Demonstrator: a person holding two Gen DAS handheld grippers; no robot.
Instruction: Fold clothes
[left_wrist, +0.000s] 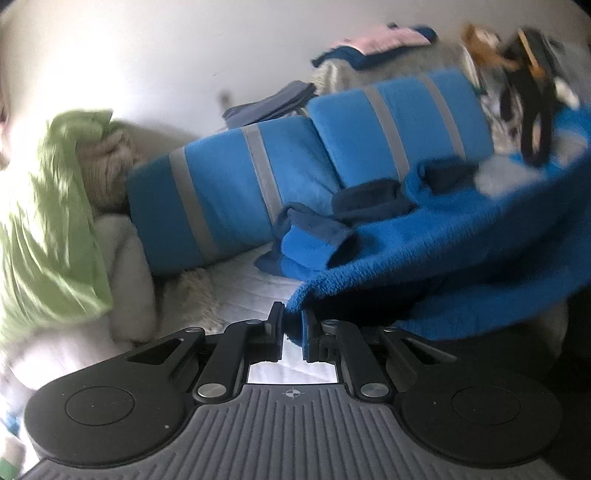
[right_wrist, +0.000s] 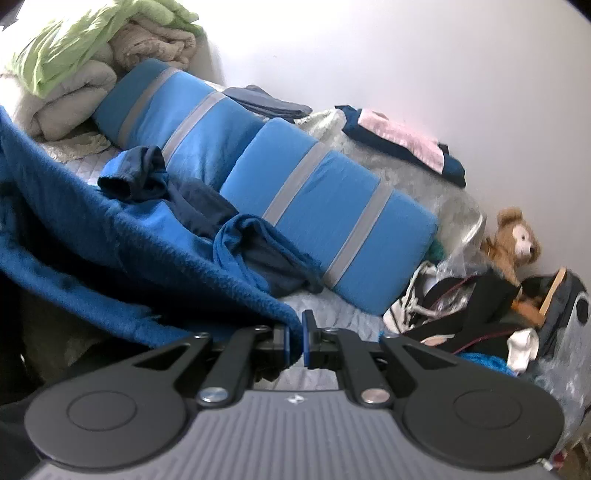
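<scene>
Left wrist view. One left gripper (left_wrist: 293, 325), fingers nearly closed, pinching a corner of one blue fleece garment (left_wrist: 461, 243), which stretches up and right toward the other gripper, lifted over the bed (left_wrist: 255, 291). Two blue cushions with grey stripes (left_wrist: 236, 192) lie behind it along one white wall (left_wrist: 184, 48). One green cloth (left_wrist: 48, 221) over beige bedding (left_wrist: 110, 166) at left. One pink-and-navy folded pile (left_wrist: 376, 42) far back.

Right wrist view. One right gripper (right_wrist: 295, 338), fingers nearly closed on the same garment's (right_wrist: 110, 251) opposite corner; cloth runs left. Shown clearly here only: one brown teddy bear (right_wrist: 513, 240), and a heap of dark bags and straps (right_wrist: 480, 306) at the bed's right end.
</scene>
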